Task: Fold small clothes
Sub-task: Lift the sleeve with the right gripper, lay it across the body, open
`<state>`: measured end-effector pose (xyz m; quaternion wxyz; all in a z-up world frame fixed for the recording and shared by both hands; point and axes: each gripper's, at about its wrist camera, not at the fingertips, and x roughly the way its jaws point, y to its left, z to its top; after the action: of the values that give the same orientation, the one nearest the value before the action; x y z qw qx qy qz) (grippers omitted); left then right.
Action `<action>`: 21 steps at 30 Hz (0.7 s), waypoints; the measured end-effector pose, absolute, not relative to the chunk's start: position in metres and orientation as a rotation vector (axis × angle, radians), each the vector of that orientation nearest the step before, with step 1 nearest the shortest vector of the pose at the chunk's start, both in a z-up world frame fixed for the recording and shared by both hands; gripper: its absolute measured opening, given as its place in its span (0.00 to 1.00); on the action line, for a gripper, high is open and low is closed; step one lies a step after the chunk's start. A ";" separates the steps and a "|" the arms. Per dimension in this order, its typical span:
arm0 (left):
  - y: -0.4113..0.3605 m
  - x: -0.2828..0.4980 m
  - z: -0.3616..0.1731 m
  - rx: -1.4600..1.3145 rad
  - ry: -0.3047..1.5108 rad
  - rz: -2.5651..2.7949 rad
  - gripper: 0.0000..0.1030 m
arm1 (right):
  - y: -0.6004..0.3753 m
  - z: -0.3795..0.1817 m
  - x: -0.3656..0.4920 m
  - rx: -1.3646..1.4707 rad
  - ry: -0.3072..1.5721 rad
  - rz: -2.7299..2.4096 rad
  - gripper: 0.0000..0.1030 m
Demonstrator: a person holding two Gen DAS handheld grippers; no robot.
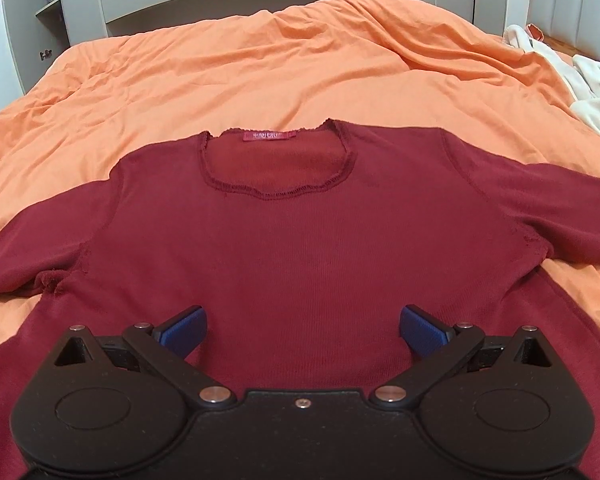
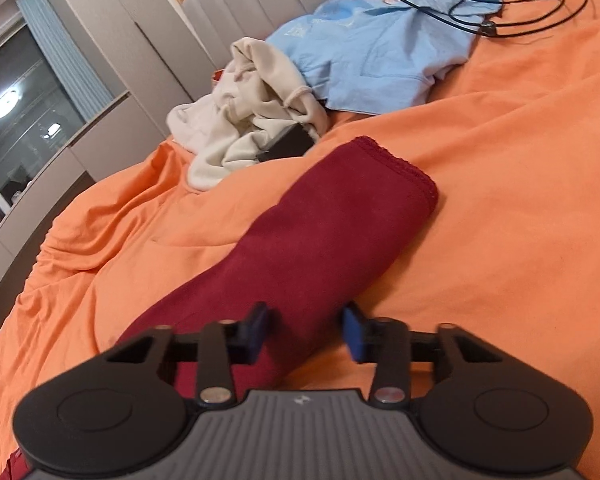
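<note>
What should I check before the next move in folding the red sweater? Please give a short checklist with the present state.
1. Red sweater lies flat, front up, on the orange duvet: ok.
2. Left gripper open over the lower body of the sweater, nothing between its pads: ok.
3. Right gripper straddles the sleeve, jaws partly closed; fabric actually pinched: cannot tell.
4. Sleeve lies straight, its cuff unfolded: ok.
5. Fold path free of the beige garment and blue garment: ok, both lie beyond the cuff.
6. Black cable away from the sleeve: ok.
</note>
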<state>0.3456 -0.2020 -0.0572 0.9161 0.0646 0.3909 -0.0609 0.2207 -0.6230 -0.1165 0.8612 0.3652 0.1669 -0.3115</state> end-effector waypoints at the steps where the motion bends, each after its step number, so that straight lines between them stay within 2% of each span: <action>1: -0.202 0.346 -0.055 0.133 0.804 -0.126 1.00 | -0.624 -0.117 0.220 0.776 0.343 -0.651 0.27; 4: -0.199 0.345 -0.047 0.133 0.805 -0.129 1.00 | -0.624 -0.117 0.217 0.786 0.324 -0.638 0.12; 6: -0.197 0.346 -0.041 0.140 0.808 -0.126 1.00 | -0.621 -0.113 0.217 0.759 0.319 -0.641 0.10; 15: -0.155 0.356 -0.001 0.138 0.824 -0.107 1.00 | -0.567 -0.056 0.242 0.393 0.295 -0.622 0.09; 21: -0.112 0.364 0.017 0.100 0.818 -0.072 1.00 | -0.484 -0.007 0.291 0.102 0.265 -0.464 0.09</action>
<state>0.3642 -0.1119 0.0165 0.9156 0.0484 0.3976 -0.0349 0.2905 -0.4841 -0.0069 0.9633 0.0503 0.1308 -0.2291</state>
